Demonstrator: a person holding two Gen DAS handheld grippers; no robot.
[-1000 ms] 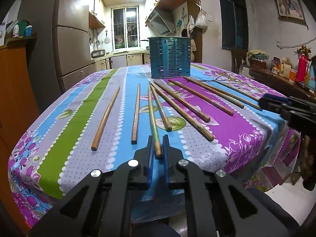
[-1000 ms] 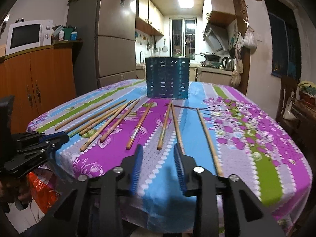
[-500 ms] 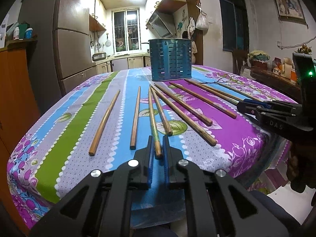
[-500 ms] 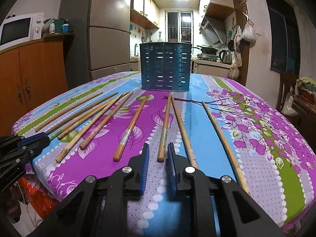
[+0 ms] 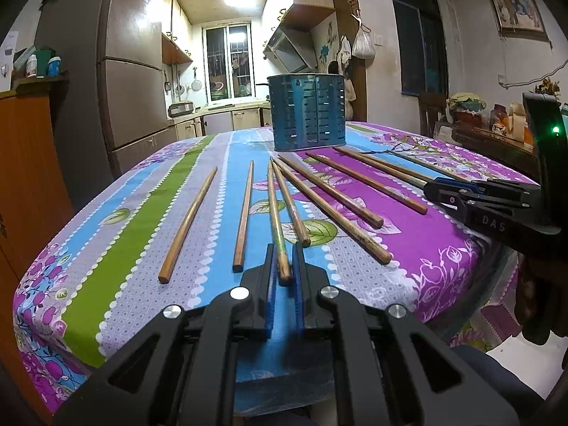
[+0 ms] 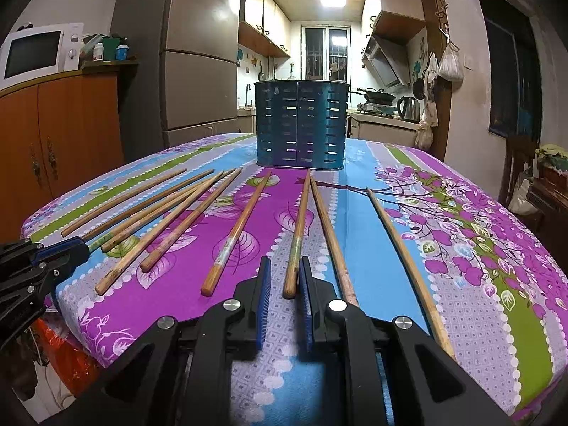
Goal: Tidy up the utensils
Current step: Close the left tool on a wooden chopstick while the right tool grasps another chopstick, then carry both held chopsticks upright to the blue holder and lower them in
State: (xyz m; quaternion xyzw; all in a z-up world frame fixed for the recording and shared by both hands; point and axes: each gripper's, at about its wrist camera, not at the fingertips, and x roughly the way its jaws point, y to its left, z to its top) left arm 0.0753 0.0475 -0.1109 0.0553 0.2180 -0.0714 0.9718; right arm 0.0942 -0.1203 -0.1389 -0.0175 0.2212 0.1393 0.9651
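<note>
Several wooden chopsticks lie fanned out on the floral tablecloth (image 5: 106,248), tips toward a blue slotted utensil holder (image 5: 308,113) at the far side, also in the right wrist view (image 6: 301,127). My left gripper (image 5: 284,266) has its blue pads narrowly apart around the near end of a green-banded chopstick (image 5: 275,220); contact is not clear. My right gripper (image 6: 285,277) is open, its pads on either side of the near end of another chopstick (image 6: 297,238) without touching it. Each gripper shows in the other's view, the right (image 5: 461,195) and the left (image 6: 53,252).
The table's near edge runs just under both grippers. A fridge (image 6: 198,71) and wooden cabinet with a microwave (image 6: 35,53) stand to the left. A chair and side table with clutter (image 5: 497,131) stand to the right.
My right gripper has moved forward over the table and narrowed around a chopstick end. My left gripper has dropped a little and stays around the same chopstick end.
</note>
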